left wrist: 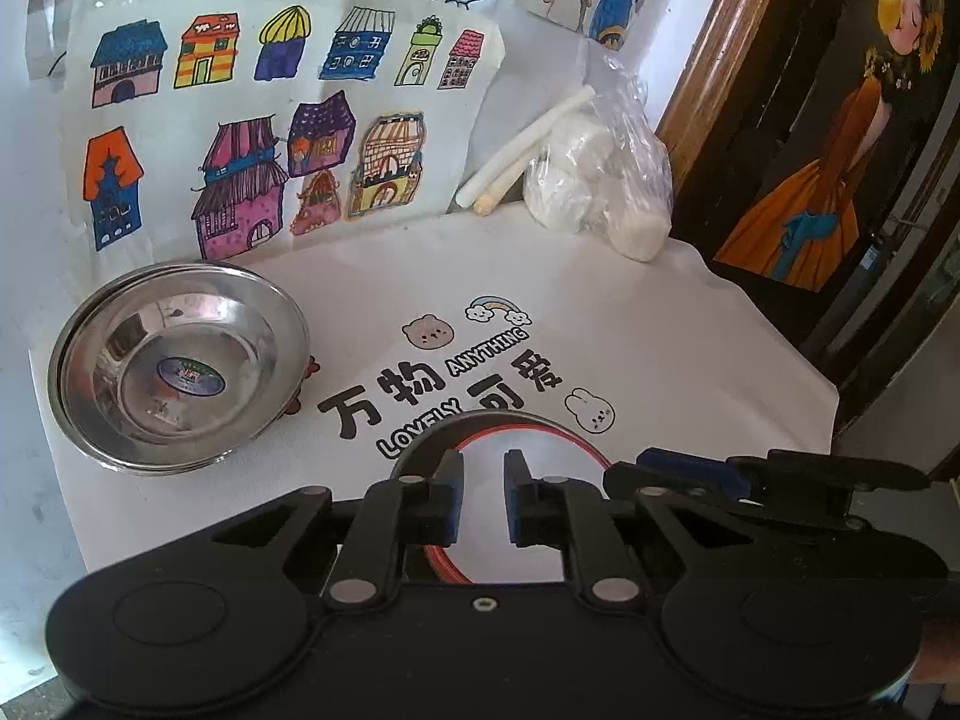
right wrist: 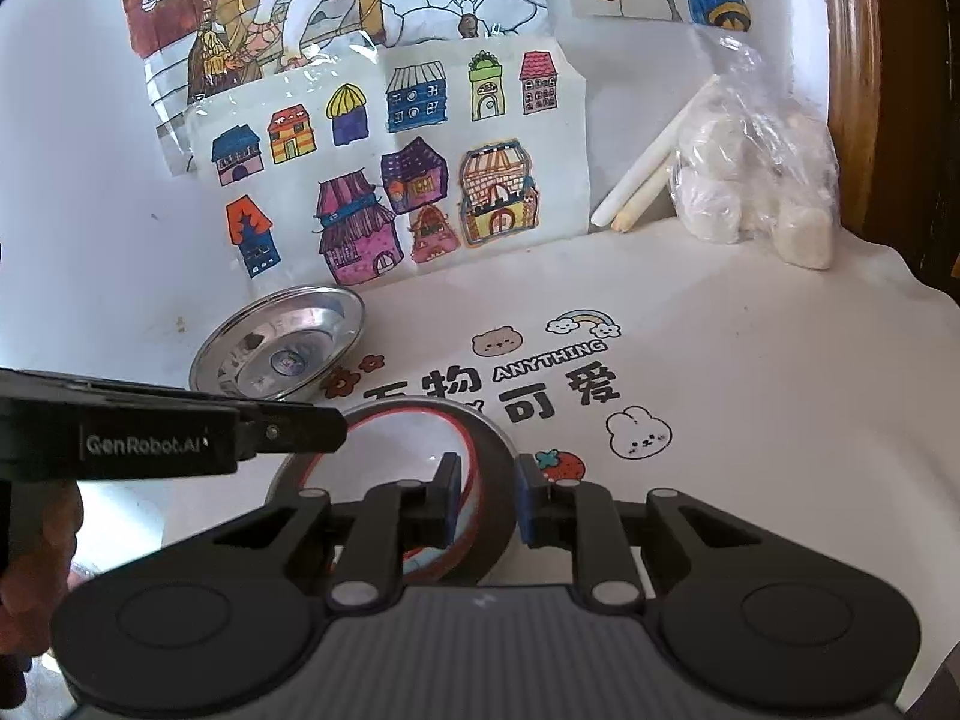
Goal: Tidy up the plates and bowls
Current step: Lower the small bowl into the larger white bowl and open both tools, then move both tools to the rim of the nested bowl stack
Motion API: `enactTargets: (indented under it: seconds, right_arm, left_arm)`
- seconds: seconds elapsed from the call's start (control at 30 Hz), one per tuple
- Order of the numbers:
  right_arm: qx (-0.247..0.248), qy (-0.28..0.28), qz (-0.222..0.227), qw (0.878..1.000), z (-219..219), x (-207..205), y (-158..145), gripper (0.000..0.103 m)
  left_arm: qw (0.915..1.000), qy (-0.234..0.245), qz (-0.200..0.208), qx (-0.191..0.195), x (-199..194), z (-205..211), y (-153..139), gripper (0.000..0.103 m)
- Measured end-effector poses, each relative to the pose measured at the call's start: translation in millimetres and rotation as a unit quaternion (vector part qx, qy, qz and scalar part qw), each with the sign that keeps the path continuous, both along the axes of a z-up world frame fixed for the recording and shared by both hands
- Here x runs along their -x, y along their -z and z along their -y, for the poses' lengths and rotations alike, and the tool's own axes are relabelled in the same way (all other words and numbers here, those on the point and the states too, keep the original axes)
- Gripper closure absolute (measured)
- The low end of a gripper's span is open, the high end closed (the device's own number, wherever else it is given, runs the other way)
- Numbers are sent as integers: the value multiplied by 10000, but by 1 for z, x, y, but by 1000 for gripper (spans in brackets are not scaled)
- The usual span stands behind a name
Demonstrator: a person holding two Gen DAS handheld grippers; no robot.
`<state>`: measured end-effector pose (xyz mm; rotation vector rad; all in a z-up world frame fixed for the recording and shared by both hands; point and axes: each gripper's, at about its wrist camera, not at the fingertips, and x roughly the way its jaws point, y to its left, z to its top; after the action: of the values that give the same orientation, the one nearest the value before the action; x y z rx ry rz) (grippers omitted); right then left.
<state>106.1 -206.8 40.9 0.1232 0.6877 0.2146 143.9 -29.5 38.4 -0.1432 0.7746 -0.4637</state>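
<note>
A bowl (right wrist: 384,450), white inside with a red rim and a dark outside, sits on the printed white cloth close in front of both grippers. My right gripper (right wrist: 487,498) is shut on the bowl's right wall, with one finger inside and one outside. In the left wrist view the bowl (left wrist: 540,444) lies under my left gripper (left wrist: 483,486). Its blue pads stand a little apart, the white inside shows in the gap, and nothing is pressed between them. Stacked steel plates (left wrist: 180,366) rest at the far left by the wall, also in the right wrist view (right wrist: 282,354).
A plastic bag of white lumps (left wrist: 600,180) and two pale sticks (left wrist: 522,150) lean in the back right corner. Children's drawings (left wrist: 252,120) cover the wall behind. The cloth (left wrist: 720,360) ends at the table's right edge by a wooden frame (left wrist: 708,48). A hand (right wrist: 36,540) holds the left gripper.
</note>
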Motion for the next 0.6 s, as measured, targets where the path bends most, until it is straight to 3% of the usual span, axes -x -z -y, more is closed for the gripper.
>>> enactTargets:
  seconds: [0.13,0.2,0.33,0.43,0.53,0.6]
  right_arm:
    - [-9,20,-5,10000,1,1,0,76]
    - [-24,30,-11,10000,2,2,1,73]
    - [-52,80,-3,10000,4,3,1,69]
    - [-25,105,12,9999,4,4,1,63]
    - [-16,131,49,9999,6,4,-1,49]
    - [-1,168,70,9998,8,5,-1,37]
  left_arm:
    - [10000,-80,21,-2,0,-3,1,81]
    - [9999,-121,20,-4,0,-4,1,71]
    - [9997,-214,51,-49,-1,-6,1,59]
    - [9993,-361,91,-91,-1,-7,1,41]
    - [9986,-491,155,-104,-1,-10,0,33]
    - [9982,-568,153,-81,-2,-11,0,22]
